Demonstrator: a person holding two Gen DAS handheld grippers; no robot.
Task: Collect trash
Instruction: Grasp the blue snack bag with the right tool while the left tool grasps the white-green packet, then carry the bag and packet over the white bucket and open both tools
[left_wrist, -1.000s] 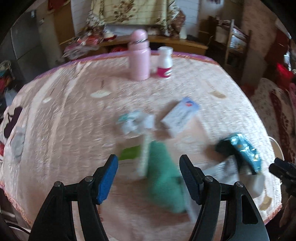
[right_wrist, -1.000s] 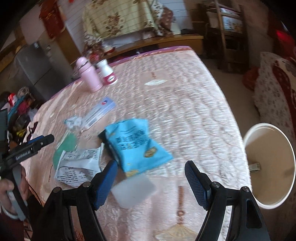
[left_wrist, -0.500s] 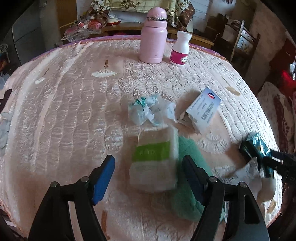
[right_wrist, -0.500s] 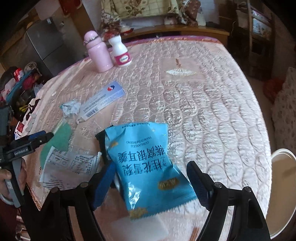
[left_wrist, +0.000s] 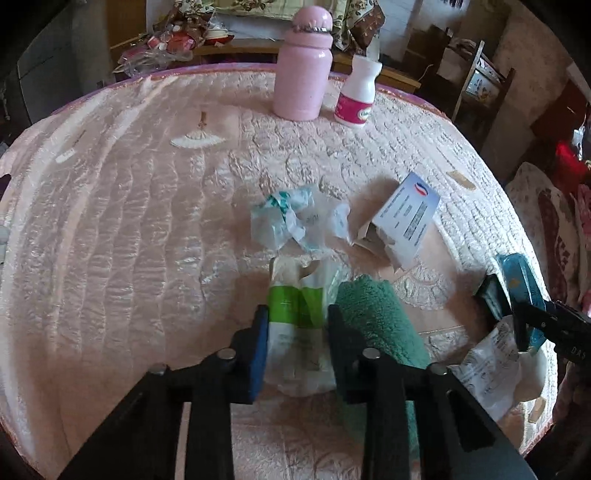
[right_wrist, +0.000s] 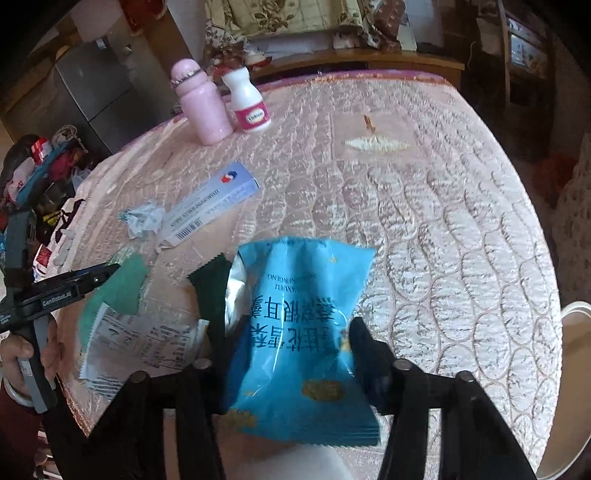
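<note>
A white-and-green tissue packet (left_wrist: 291, 295) lies on the quilted pink table cover (left_wrist: 129, 221). My left gripper (left_wrist: 297, 317) is closing on it, and both pads press its crumpled sides. A blue snack bag (right_wrist: 295, 295) sits near the table's front. My right gripper (right_wrist: 299, 328) is closing on that bag, which is creased between the pads. More trash lies between them: a crumpled clear wrapper (left_wrist: 284, 218), a white-and-blue carton (left_wrist: 406, 218), a printed paper slip (right_wrist: 140, 339) and a dark green wrapper (right_wrist: 210, 288).
A green cloth (left_wrist: 376, 321) lies right of the packet. A pink bottle (left_wrist: 303, 62) and a white pill bottle (left_wrist: 358, 92) stand at the far edge. A white bin (right_wrist: 570, 369) stands off the table to the right. A hand (right_wrist: 14, 350) holds the left gripper.
Both grippers dropped closer to the table and their jaws narrowed. The left one now pinches the white-and-green packet and the right one pinches the blue snack bag.
</note>
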